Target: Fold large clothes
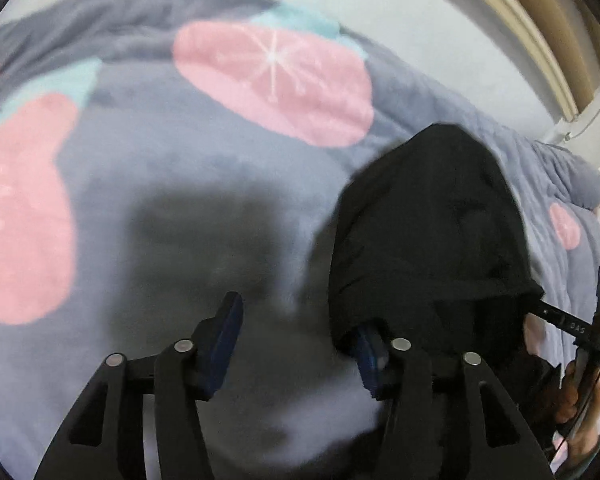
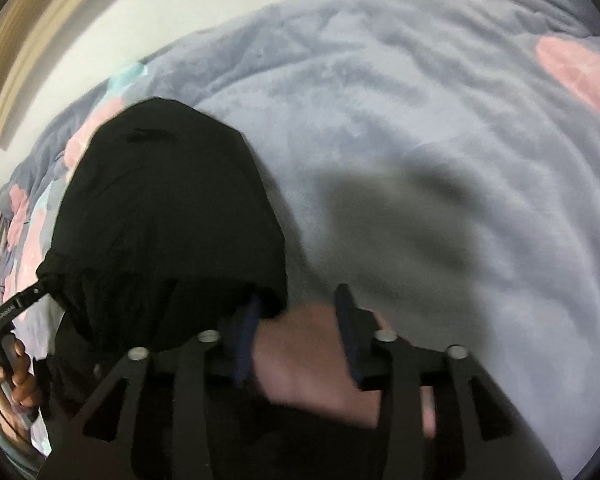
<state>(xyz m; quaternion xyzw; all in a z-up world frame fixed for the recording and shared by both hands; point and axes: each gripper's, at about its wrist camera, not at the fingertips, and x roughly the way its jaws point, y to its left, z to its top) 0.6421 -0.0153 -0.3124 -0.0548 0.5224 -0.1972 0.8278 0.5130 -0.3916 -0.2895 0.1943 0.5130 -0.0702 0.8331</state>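
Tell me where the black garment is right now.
The black garment hangs bunched between the two open grippers, draped over the left gripper's right finger and the right gripper's left finger, above the grey blanket.

The left gripper (image 1: pixel 300 340) is reaching forward with its two black fingers (image 1: pixel 224 344) spread wide apart, blue pads facing each other across the gap. Its right-hand finger is lying partly under dark cloth, so whether anything is resting against that pad cannot be told. The right gripper (image 2: pixel 300 320) is likewise holding its fingers (image 2: pixel 350 328) well apart, the left-hand one half hidden by the same dark cloth. In the left wrist view, the person's right hand (image 1: pixel 580 396) is wrapping around the right gripper's handle at the lower right edge. In the right wrist view, the left hand (image 2: pixel 18 376) is gripping the other handle at the lower left edge.
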